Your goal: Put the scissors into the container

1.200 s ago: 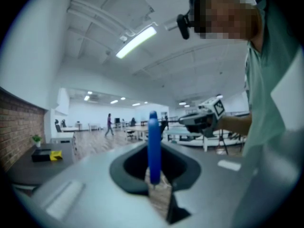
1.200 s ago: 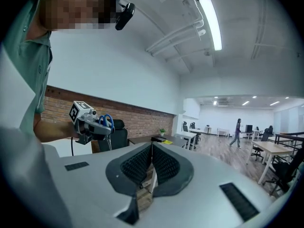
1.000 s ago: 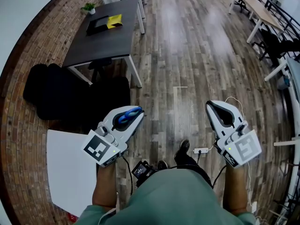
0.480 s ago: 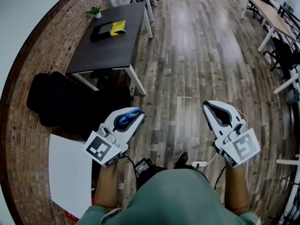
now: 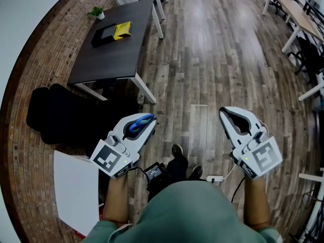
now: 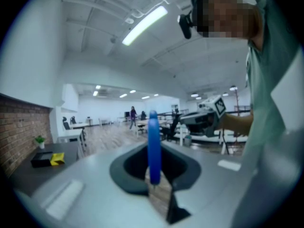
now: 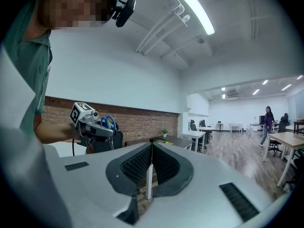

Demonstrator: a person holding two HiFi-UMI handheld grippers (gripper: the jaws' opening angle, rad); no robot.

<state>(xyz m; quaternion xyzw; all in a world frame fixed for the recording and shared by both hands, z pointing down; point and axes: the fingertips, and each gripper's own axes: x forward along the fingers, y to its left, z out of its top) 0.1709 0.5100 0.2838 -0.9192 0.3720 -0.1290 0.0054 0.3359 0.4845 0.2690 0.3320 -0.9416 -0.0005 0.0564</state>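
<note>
Blue-handled scissors [image 5: 137, 124] sit between the jaws of my left gripper [image 5: 150, 119], which is shut on them; in the left gripper view the blue handle [image 6: 153, 144] stands upright between the jaws. My right gripper [image 5: 226, 112] is shut with nothing in it, its ribbed pads [image 7: 140, 163] meeting. Both grippers are held level at waist height over the wood floor. The black container [image 5: 104, 33] lies far ahead on a dark table [image 5: 109, 59], next to a yellow object [image 5: 123, 30]. The right gripper view shows the left gripper [image 7: 97, 127] with the scissors [image 7: 110, 122].
Black cushions [image 5: 61, 113] lie by the brick wall at left, with a white board [image 5: 76, 186] on the floor near them. A small plant [image 5: 96, 12] stands at the table's far end. White desks [image 5: 296, 14] are at the right. A power strip [image 5: 217, 178] lies by the person's feet.
The person has walked forward over the wood floor, carrying both grippers along. The feet have shifted. The scissors stay in the left gripper and the right stays shut.
</note>
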